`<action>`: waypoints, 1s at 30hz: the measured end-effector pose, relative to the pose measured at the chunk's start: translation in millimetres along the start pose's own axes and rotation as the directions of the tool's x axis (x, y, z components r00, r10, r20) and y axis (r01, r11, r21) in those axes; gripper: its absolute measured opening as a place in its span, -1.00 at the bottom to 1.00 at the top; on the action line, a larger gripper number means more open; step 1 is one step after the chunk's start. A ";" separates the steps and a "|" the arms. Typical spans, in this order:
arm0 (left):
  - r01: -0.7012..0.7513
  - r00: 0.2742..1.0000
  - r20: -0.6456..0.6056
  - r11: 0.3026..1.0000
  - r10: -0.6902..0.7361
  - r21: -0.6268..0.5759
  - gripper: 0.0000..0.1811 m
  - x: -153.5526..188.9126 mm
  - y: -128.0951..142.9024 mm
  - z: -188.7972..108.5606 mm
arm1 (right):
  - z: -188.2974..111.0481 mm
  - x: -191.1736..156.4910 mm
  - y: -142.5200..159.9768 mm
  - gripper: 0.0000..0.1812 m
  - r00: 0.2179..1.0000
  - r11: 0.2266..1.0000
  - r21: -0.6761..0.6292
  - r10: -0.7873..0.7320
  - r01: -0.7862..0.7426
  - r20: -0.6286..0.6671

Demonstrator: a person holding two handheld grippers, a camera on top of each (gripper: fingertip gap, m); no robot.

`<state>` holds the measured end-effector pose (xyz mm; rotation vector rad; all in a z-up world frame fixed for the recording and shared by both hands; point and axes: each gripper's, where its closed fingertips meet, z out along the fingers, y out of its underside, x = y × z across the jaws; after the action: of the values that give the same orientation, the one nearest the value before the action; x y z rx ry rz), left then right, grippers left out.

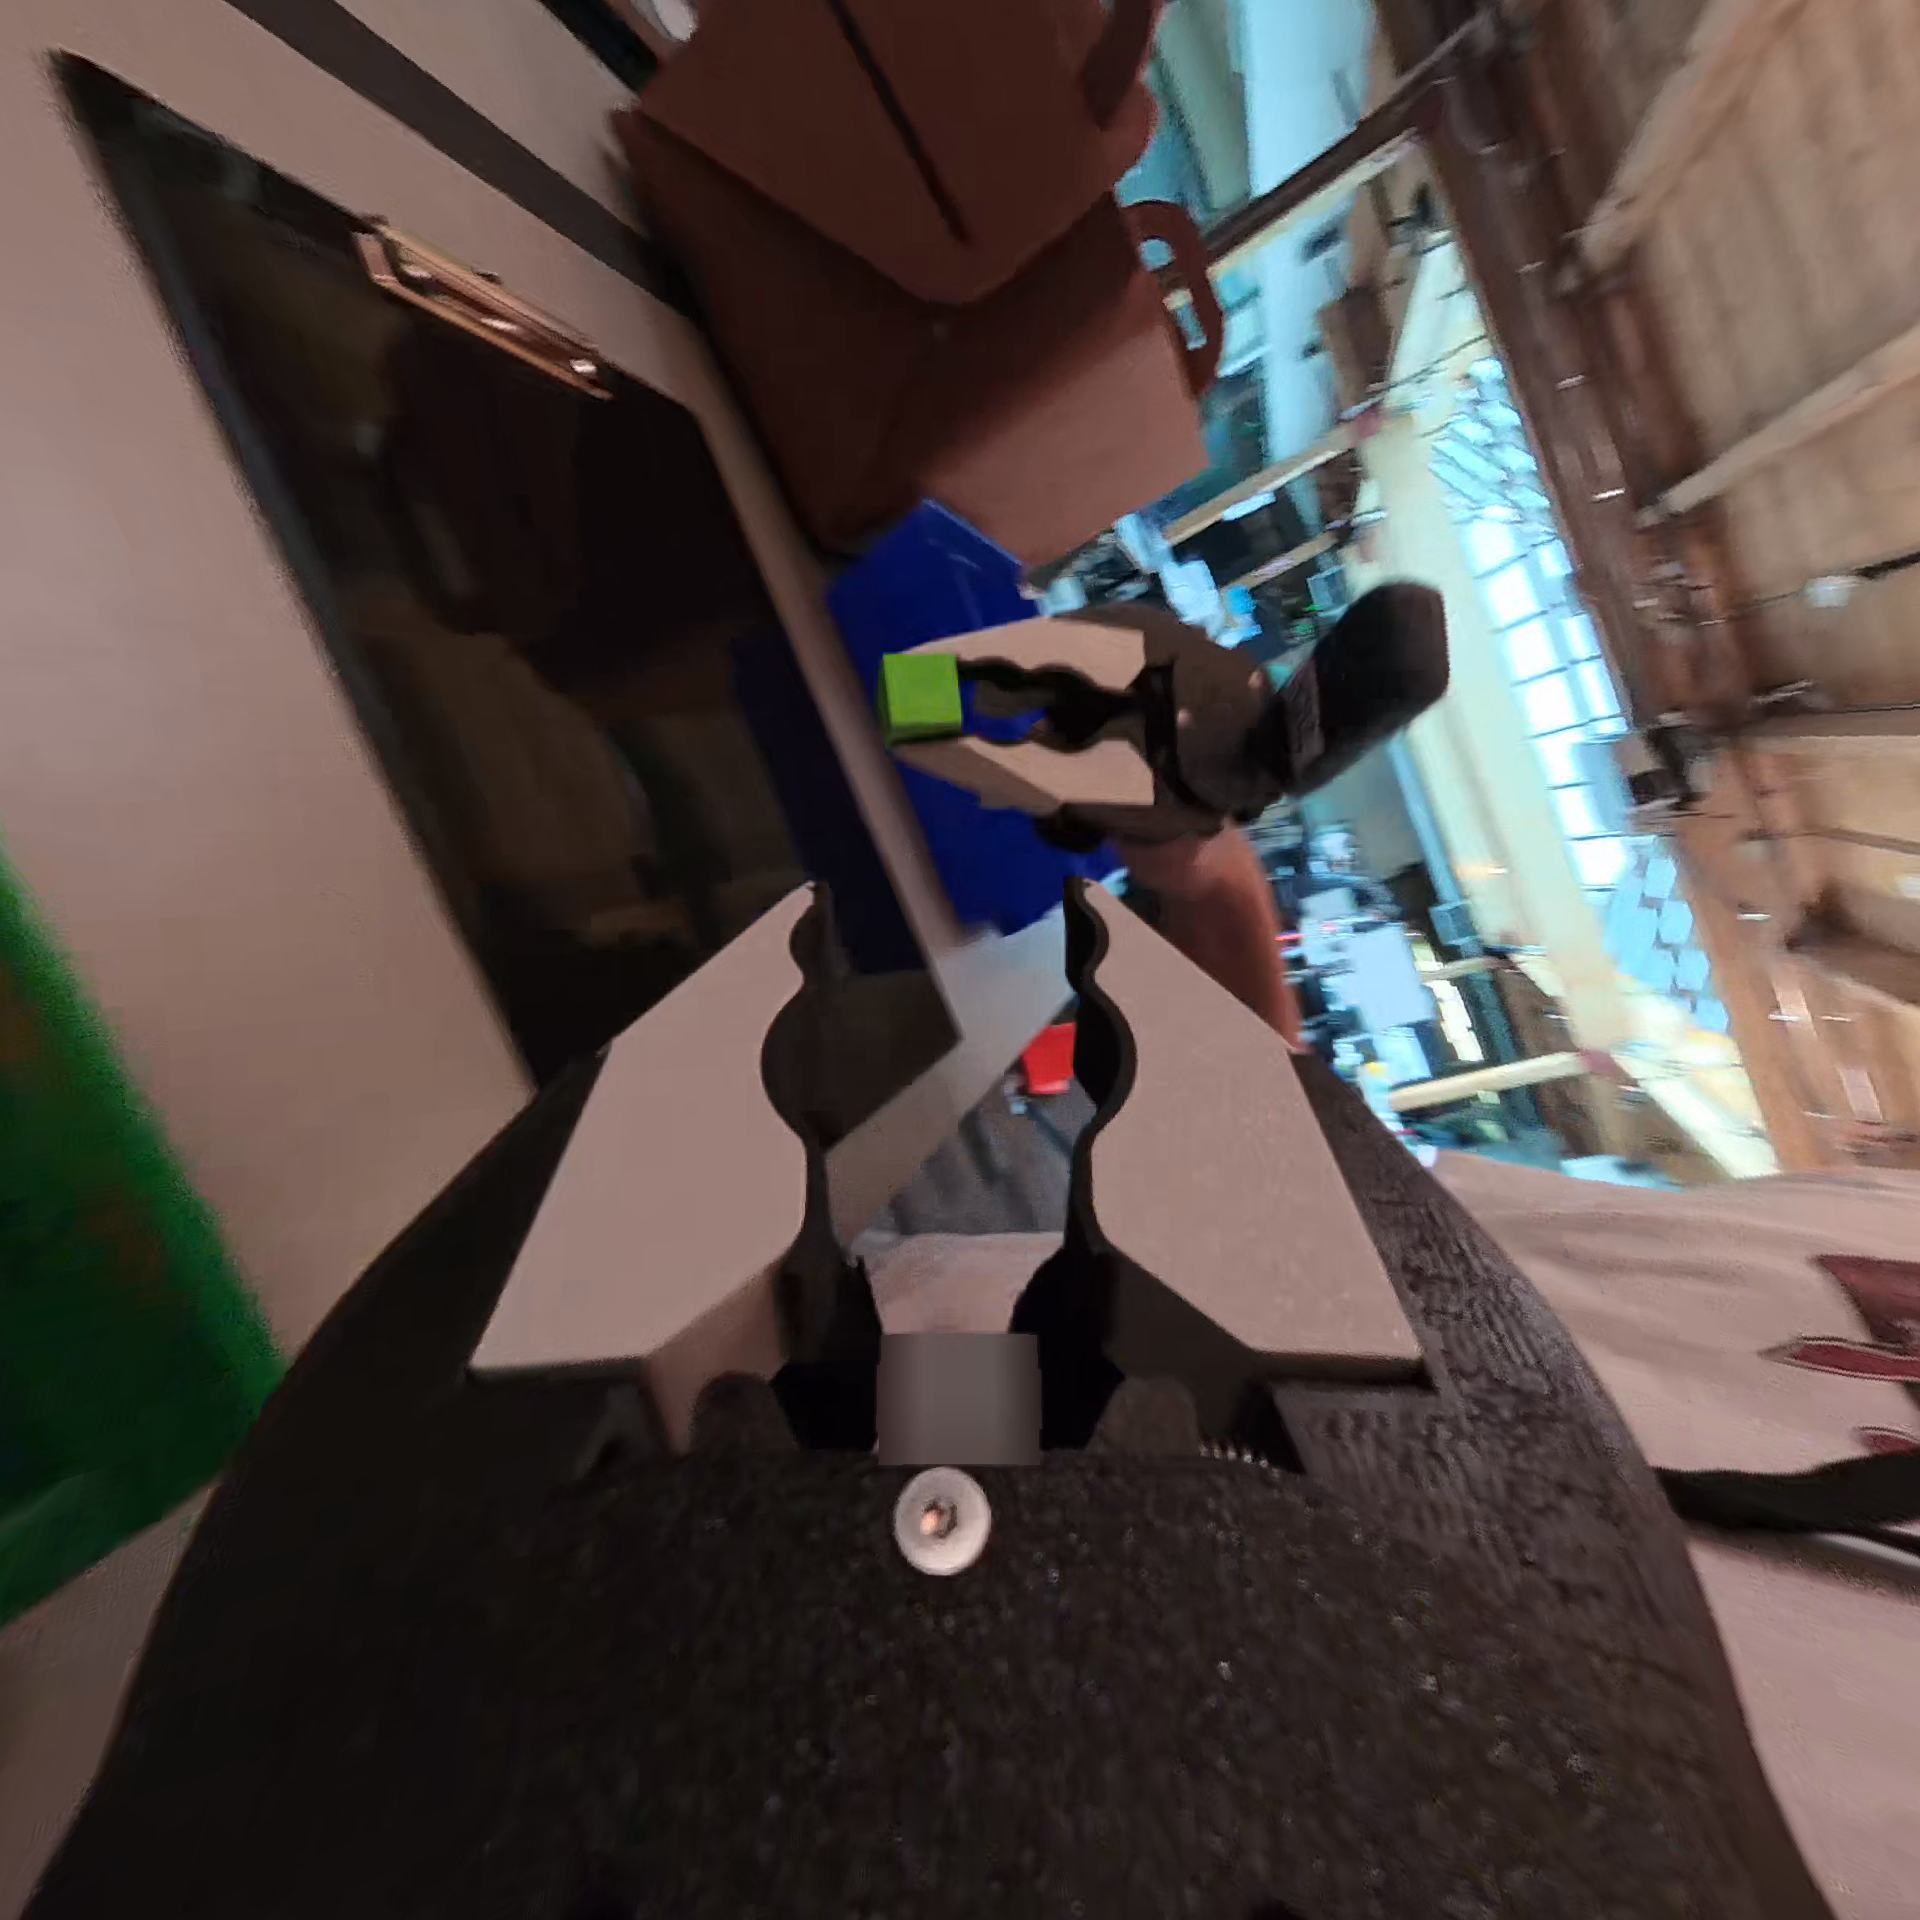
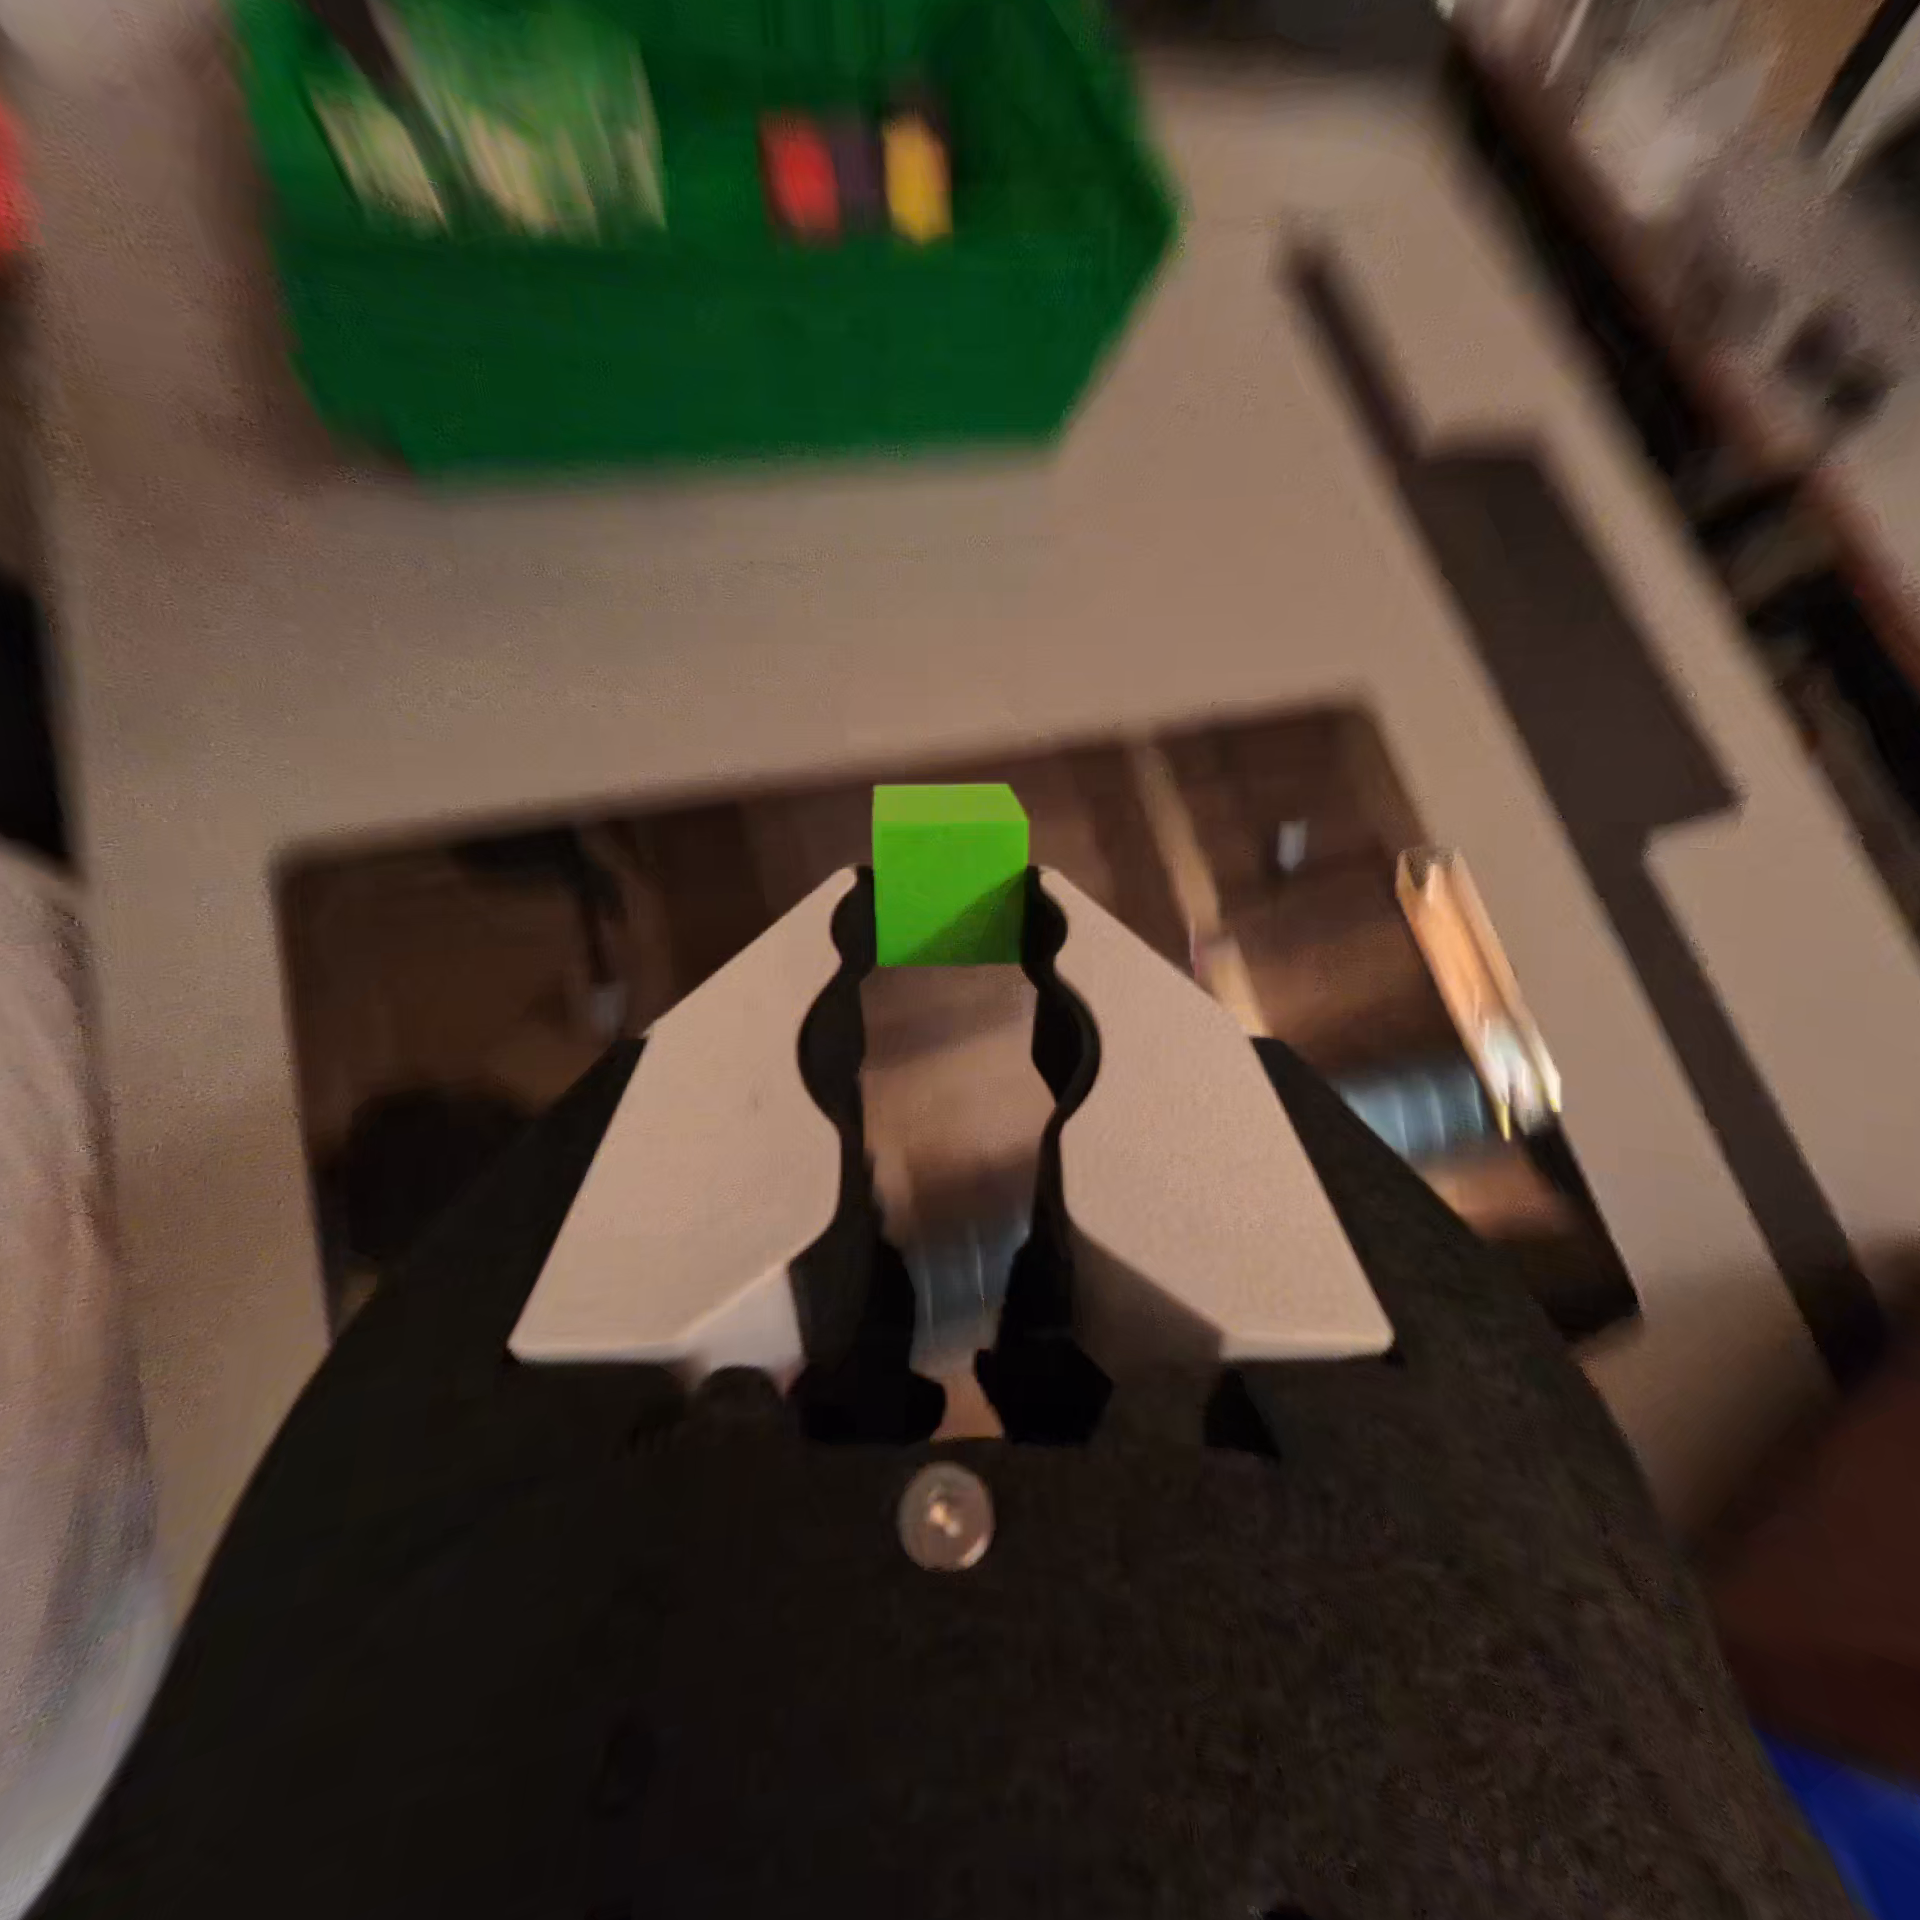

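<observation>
Lime-green cube (image 2: 951,873) sits pinched at the tips of our right gripper (image 2: 948,883) above the desk (image 2: 727,644), while our left gripper (image 1: 940,894) hangs open, empty.

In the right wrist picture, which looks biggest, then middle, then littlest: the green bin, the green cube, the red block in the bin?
1. green bin
2. green cube, though it sits nearer the camera
3. red block, farther off and blurred

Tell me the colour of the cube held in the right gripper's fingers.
Bright lime green cube; the right wrist view shows it best.
</observation>
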<state>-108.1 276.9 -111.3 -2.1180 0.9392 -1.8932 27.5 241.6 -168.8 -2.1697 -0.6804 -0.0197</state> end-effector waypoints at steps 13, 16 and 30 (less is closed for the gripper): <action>-0.132 0.689 0.676 0.962 0.261 -0.237 -0.50 -108.8 50.0 -88.9 | 64.6 27.2 128.4 -0.70 0.954 0.675 -0.700 -0.021 0.233 0.298; -0.142 0.633 0.719 0.956 0.287 -0.256 -0.50 -117.6 48.8 -96.6 | 65.1 28.0 132.3 -0.70 0.949 0.666 -0.699 -0.042 0.260 0.313; -0.464 0.550 0.226 0.519 0.804 -0.718 -0.50 -172.7 -4.6 -68.8 | -23.7 -100.7 78.1 -0.43 0.901 0.942 -0.220 0.313 -0.254 0.300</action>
<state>-172.3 393.0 -241.6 -1.8734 1.9858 -0.5659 -16.1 138.7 -234.3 -2.4540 -0.5523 0.4673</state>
